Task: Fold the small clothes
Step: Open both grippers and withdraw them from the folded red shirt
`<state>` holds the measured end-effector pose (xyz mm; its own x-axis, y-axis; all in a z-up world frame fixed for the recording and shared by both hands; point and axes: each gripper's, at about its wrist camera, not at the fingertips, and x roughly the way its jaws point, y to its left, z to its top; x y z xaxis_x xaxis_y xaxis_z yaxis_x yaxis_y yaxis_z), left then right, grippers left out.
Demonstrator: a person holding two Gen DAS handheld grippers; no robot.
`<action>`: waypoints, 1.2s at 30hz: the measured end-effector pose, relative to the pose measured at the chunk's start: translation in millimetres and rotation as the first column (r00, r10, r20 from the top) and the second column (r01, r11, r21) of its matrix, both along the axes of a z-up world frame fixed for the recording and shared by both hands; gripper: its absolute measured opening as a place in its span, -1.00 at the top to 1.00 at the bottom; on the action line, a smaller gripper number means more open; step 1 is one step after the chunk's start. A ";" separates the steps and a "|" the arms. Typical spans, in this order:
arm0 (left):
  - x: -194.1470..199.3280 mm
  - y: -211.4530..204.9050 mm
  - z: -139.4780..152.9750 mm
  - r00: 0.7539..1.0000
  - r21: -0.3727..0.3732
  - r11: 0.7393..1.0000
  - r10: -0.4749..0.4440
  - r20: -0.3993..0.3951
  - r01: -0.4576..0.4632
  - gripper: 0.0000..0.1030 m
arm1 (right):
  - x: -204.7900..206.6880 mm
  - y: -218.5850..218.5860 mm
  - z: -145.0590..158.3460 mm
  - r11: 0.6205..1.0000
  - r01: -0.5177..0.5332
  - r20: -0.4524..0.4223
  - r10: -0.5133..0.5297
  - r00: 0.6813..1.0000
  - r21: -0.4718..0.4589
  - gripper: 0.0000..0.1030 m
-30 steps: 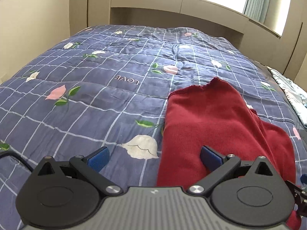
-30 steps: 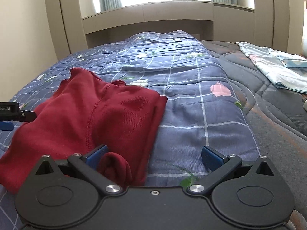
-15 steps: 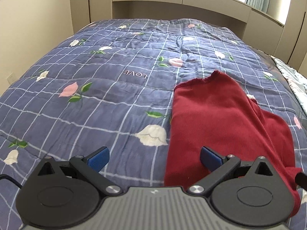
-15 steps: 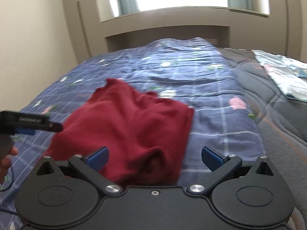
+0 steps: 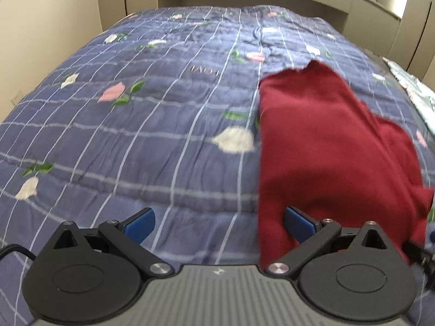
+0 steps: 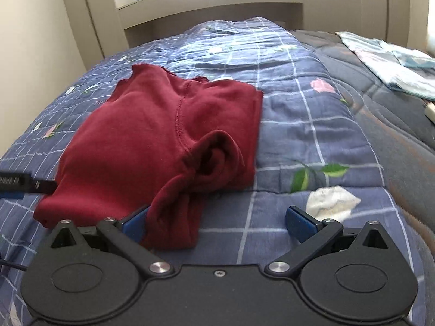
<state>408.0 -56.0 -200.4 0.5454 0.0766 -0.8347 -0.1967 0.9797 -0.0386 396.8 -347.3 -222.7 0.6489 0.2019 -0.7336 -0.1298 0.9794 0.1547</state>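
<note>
Right wrist view: red garment lies rumpled before the spread-wide right gripper.

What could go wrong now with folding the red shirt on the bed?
The sleeve is bunched up near the right gripper, so a fold might trap a lump. Both grippers are open, and the left gripper sits mostly over the blanket, so it could pinch blanket instead of the red shirt.

"LOVE", upside down, on quilt.
</note>
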 end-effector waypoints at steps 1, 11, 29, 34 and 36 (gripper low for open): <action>-4.2 1.2 -0.9 1.000 0.000 1.000 -0.001 -0.007 0.001 -0.99 | -1.2 -0.6 0.7 1.000 0.013 -0.009 -0.013 1.000 0.005 -0.99; -19.5 4.3 2.2 0.998 -0.031 0.999 0.032 -0.061 -0.034 -0.99 | -16.5 -1.0 8.3 0.983 0.176 -0.129 -0.169 0.977 0.046 -0.99; -18.2 17.0 -4.4 0.998 -0.110 0.993 -0.046 -0.049 0.040 -0.99 | -37.2 33.9 -0.8 0.961 0.249 -0.110 -0.262 0.959 -0.122 -0.99; -18.8 23.2 -3.9 0.996 -0.141 0.989 -0.054 -0.064 0.045 -0.99 | -36.3 35.2 0.7 0.958 0.258 -0.132 -0.274 0.953 -0.126 -0.99; -19.6 24.8 -2.9 0.996 -0.146 0.988 -0.054 -0.072 0.043 -0.99 | -35.8 35.3 1.6 0.960 0.248 -0.143 -0.265 0.954 -0.128 -0.99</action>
<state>388.4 -31.2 -203.3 0.4803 -0.0722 -0.8741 -0.1566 0.9735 -0.1665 361.0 -312.0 -221.1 0.5435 -0.0419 -0.8384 0.1458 0.9883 0.0451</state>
